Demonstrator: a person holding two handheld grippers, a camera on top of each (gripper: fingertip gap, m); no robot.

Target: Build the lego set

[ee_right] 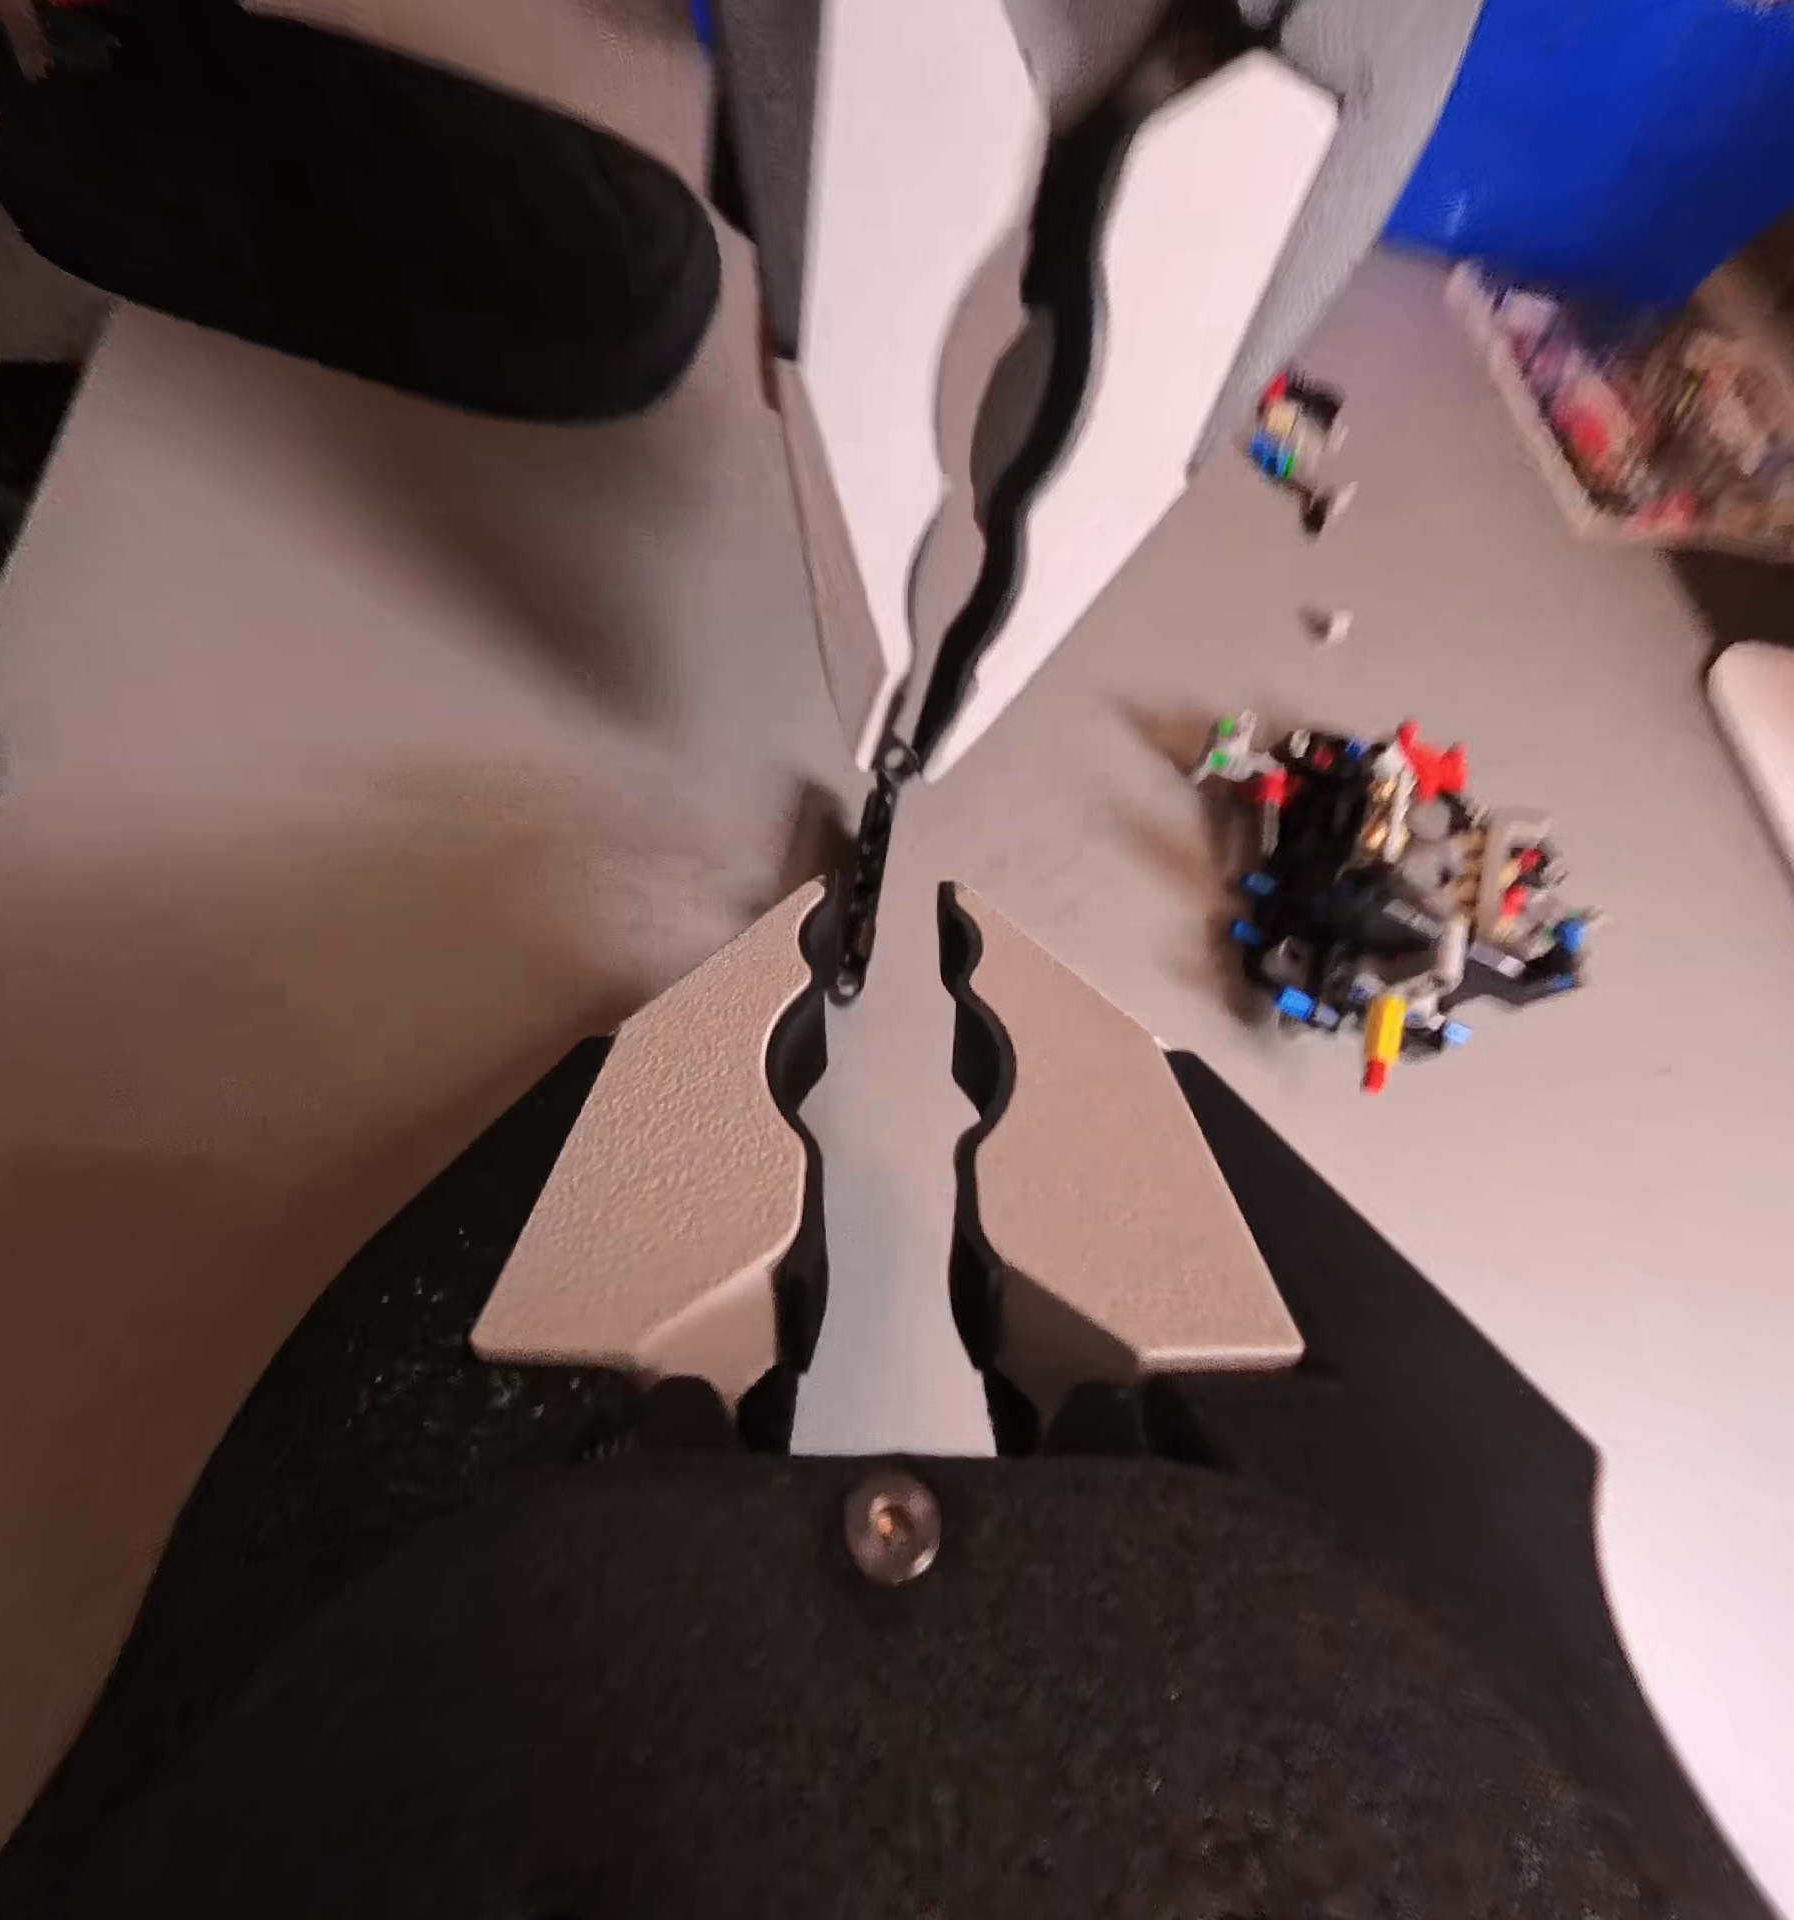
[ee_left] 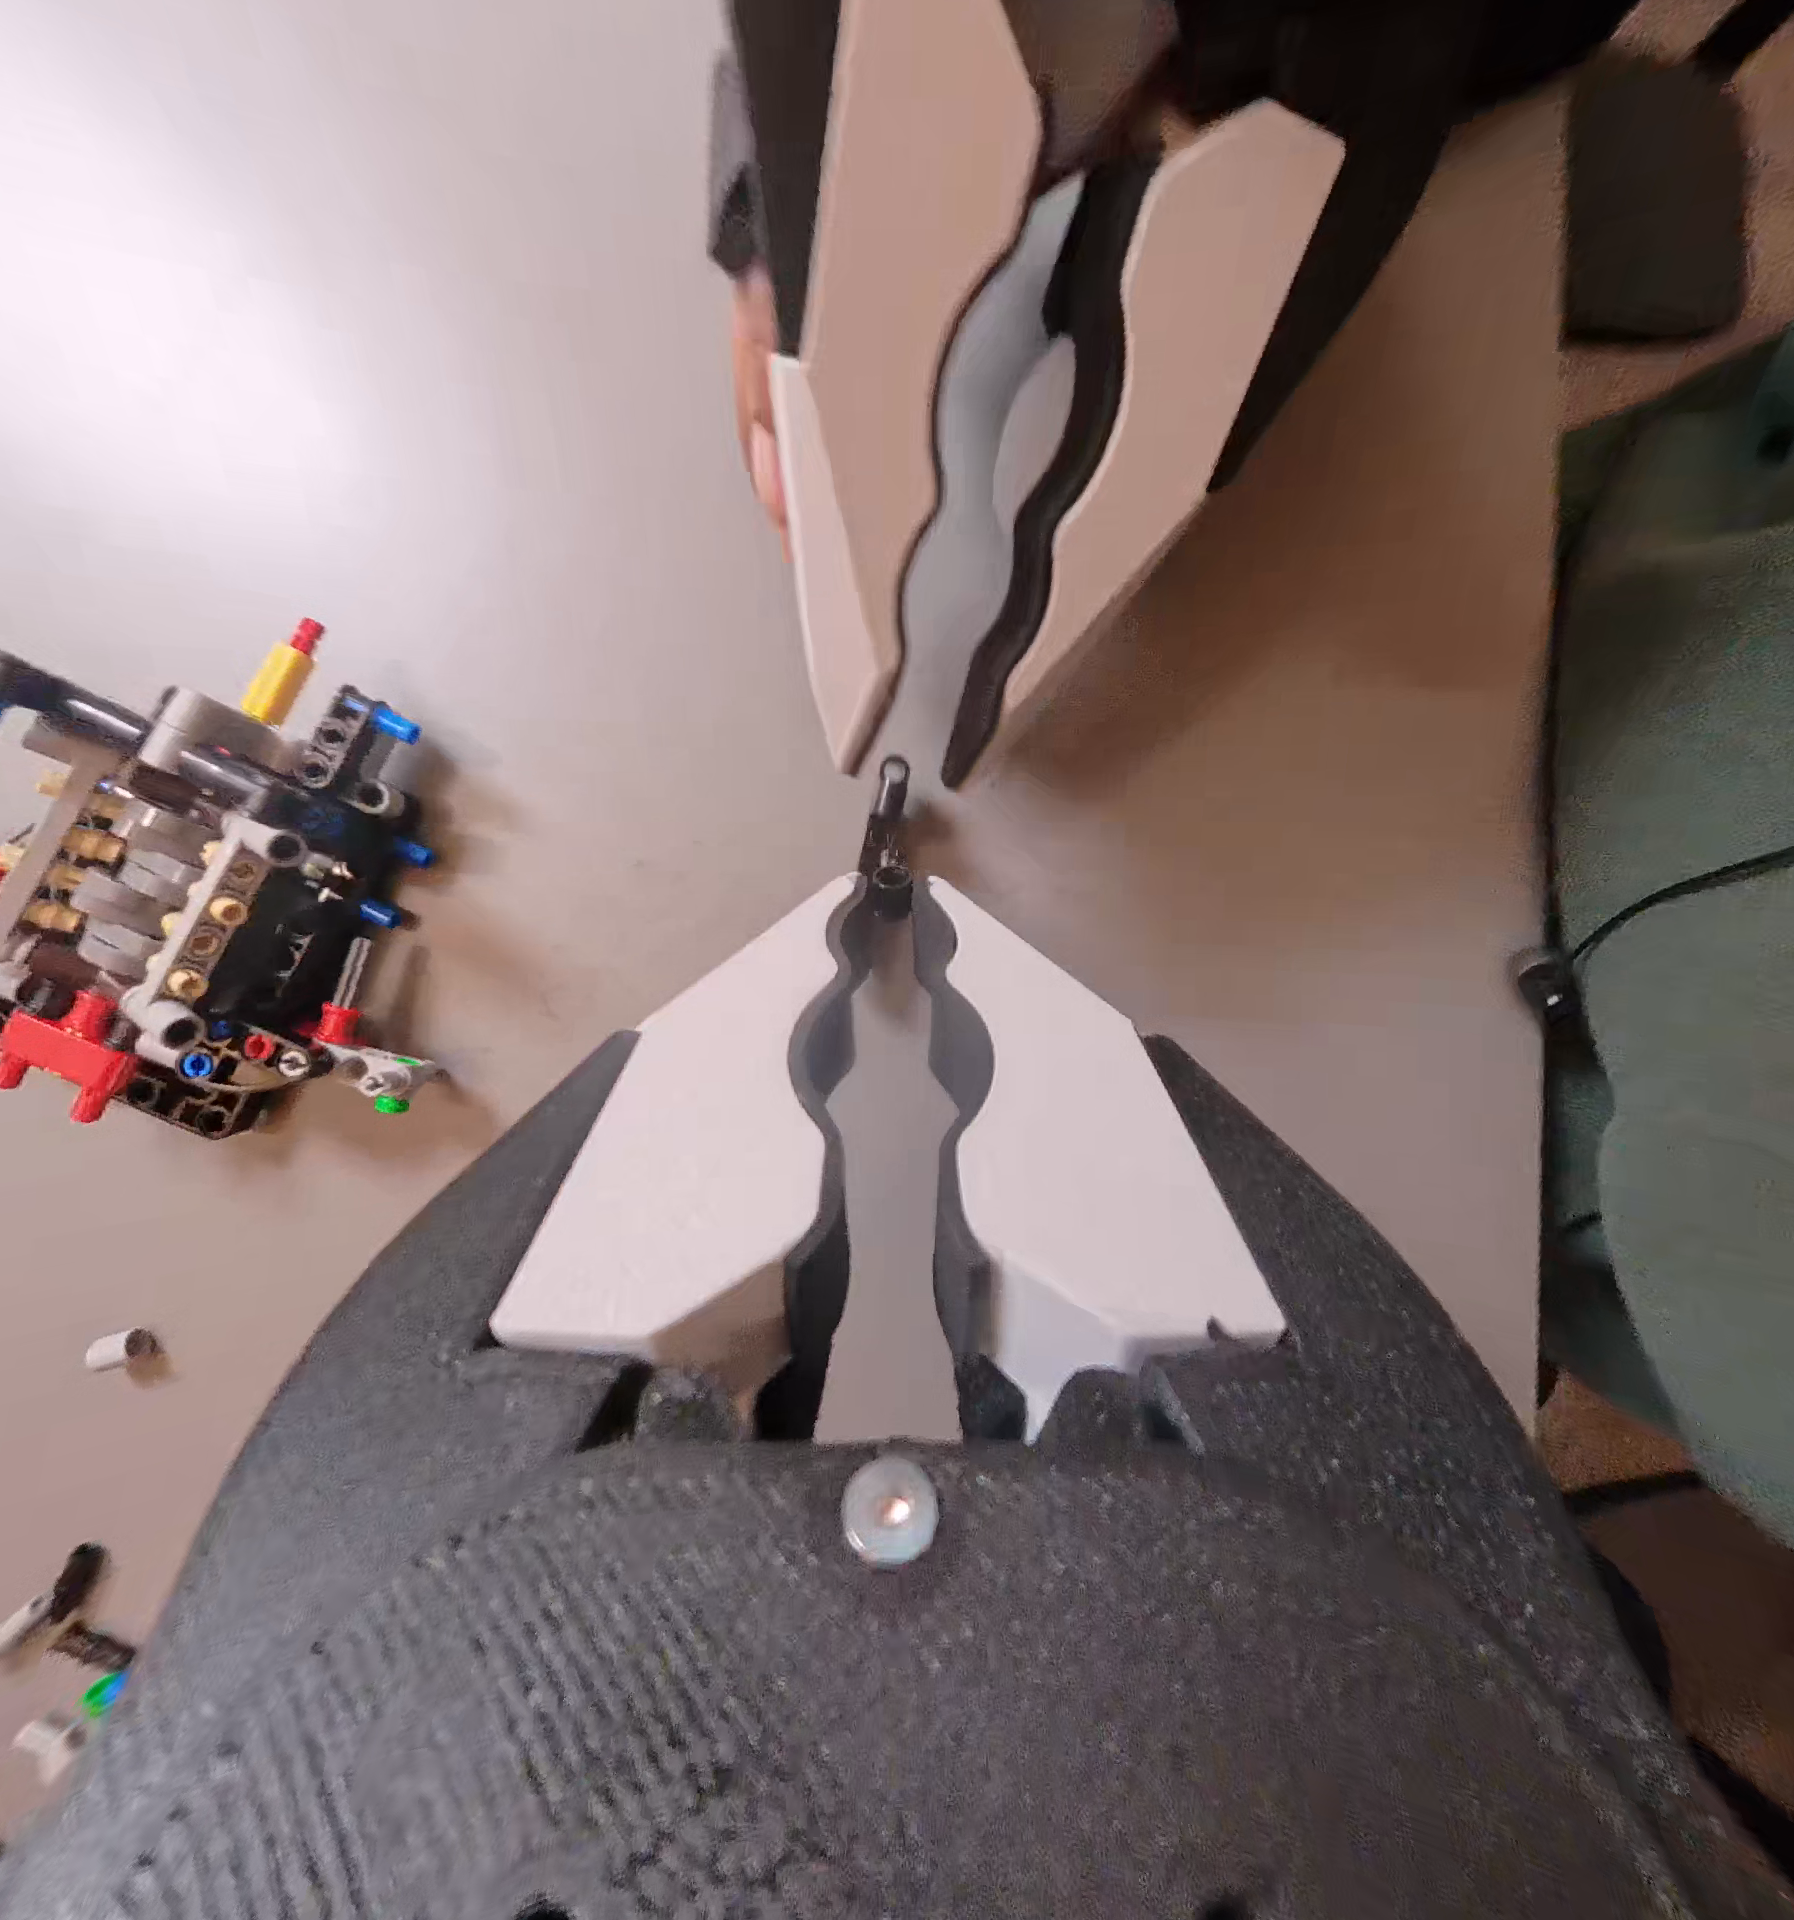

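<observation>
My left gripper (ee_left: 891, 881) is shut on one end of a small black lego connector piece (ee_left: 885, 831) and holds it above the grey table (ee_left: 457, 312). My right gripper (ee_right: 885, 894) is open, with the other end of the black piece (ee_right: 867, 862) between its fingers, against its left finger. In the left wrist view the right gripper (ee_left: 903, 771) comes in from the top, tip to tip with mine. In the right wrist view the left gripper (ee_right: 898, 764) comes in from the top. The part-built lego model (ee_left: 176, 894) stands on the table to the side; it also shows in the right wrist view (ee_right: 1392, 894).
Loose lego parts lie on the table: a grey tube (ee_left: 124, 1349), several more (ee_left: 41, 1631), and a small cluster (ee_right: 1298, 426). A blue box (ee_right: 1620, 135) and a colourful tray of parts (ee_right: 1703, 447) stand at the far edge. A person in green clothing (ee_left: 1703, 831) sits beside the table. My left and right fingertips are right by each other.
</observation>
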